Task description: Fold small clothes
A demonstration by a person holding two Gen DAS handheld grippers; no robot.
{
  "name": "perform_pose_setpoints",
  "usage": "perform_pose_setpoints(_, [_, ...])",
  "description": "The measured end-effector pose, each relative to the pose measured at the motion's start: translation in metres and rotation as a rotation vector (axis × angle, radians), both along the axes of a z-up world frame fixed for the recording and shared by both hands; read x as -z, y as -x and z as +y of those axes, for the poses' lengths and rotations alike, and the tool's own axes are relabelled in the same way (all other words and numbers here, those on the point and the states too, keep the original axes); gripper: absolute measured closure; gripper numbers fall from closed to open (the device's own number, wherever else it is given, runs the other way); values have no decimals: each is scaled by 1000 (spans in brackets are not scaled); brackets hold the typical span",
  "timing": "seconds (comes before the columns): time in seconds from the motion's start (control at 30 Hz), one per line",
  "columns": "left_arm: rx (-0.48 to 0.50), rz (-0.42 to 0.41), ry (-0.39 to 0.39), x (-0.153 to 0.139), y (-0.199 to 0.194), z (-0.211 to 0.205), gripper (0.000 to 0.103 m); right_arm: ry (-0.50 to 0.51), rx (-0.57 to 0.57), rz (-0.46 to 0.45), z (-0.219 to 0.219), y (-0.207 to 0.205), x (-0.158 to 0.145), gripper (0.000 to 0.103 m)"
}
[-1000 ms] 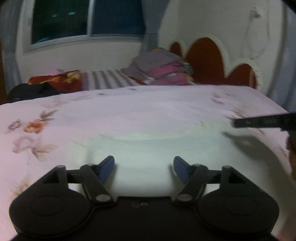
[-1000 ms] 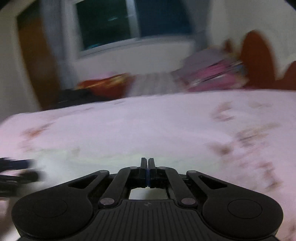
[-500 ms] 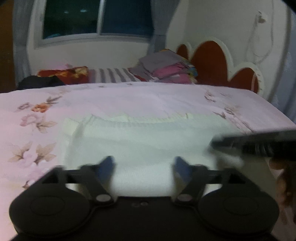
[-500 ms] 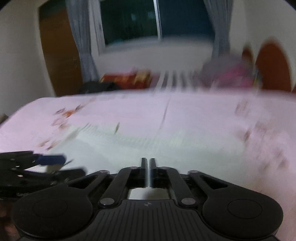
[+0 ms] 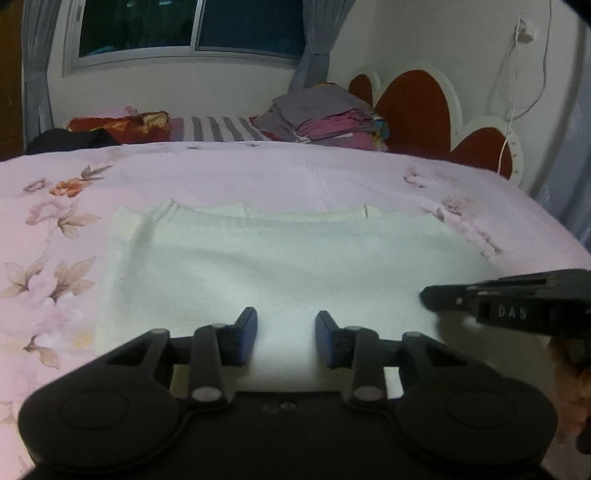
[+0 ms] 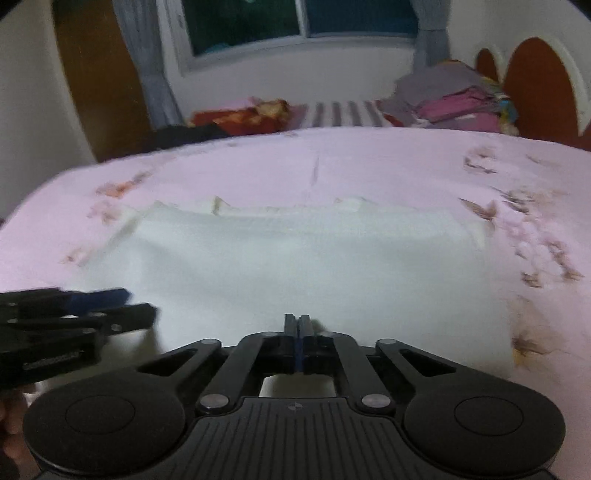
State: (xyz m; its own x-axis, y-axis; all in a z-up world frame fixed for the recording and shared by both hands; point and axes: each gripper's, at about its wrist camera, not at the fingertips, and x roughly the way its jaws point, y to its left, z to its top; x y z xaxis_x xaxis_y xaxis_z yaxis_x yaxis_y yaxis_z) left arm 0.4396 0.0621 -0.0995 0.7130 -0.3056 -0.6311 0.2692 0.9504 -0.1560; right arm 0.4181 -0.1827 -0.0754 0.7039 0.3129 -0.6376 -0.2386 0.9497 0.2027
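Left wrist view: left gripper [image 5: 286,334] sits low over the near edge of a white garment [image 5: 280,266], its two blue-padded fingers [image 5: 246,334] spread apart with nothing between them. The garment lies flat on a pink floral bedsheet [image 5: 229,173], roughly in the middle of the bed, with its ribbed hem along the far side and one folded-in flap at its left edge. At the right edge of this view the right gripper [image 5: 428,295] reaches in over the garment's near right corner (whether it touches the cloth cannot be told). At the far edge of the bed sit a stack of folded clothes [image 5: 325,118] in grey and pink, a striped cloth [image 5: 218,129] and a red patterned bundle [image 5: 118,123]. A red scalloped headboard [image 5: 413,107] stands at the far right corner, below a dark window [image 5: 192,26].

Right wrist view: right gripper [image 6: 297,325] has its fingers pressed together, tips just above the near edge of the white garment [image 6: 295,251]; no cloth is visibly caught between them. The left gripper [image 6: 136,306] shows at the left edge, blurred, fingers parted, over the garment's near left corner. The pink sheet [image 6: 369,162] spreads around the garment on every side.
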Motion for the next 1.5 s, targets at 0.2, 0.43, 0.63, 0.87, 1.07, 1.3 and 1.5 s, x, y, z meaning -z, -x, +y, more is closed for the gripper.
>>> perform_pose_setpoints(0.2, [-112, 44, 13, 7, -7, 53, 100, 81, 240, 29, -64, -13, 13, 103])
perform_pose_setpoints(0.43, [-15, -14, 19, -13, 19, 30, 78, 44, 140, -5, -53, 6, -10, 103])
perform_pose_setpoints(0.63, [109, -23, -83, -4, 66, -34, 42, 7, -76, 56, 9, 50, 4, 103])
perform_pose_setpoints(0.87, [74, 24, -85, 5, 89, -36, 54, 11, -110, 28, 22, 82, 3, 103])
perform_pose_setpoints(1.07, [-12, 47, -89, 6, 90, -6, 53, 59, -113, 73, 21, 90, 14, 103])
perform_pose_setpoints(1.3, [-125, 68, -15, 6, 103, 50, 68, 81, 122, 89, -67, 111, 14, 103])
perform_pose_setpoints(1.5, [-138, 30, -50, -5, 104, 40, 68, 88, 167, 60, -79, 119, 1, 103])
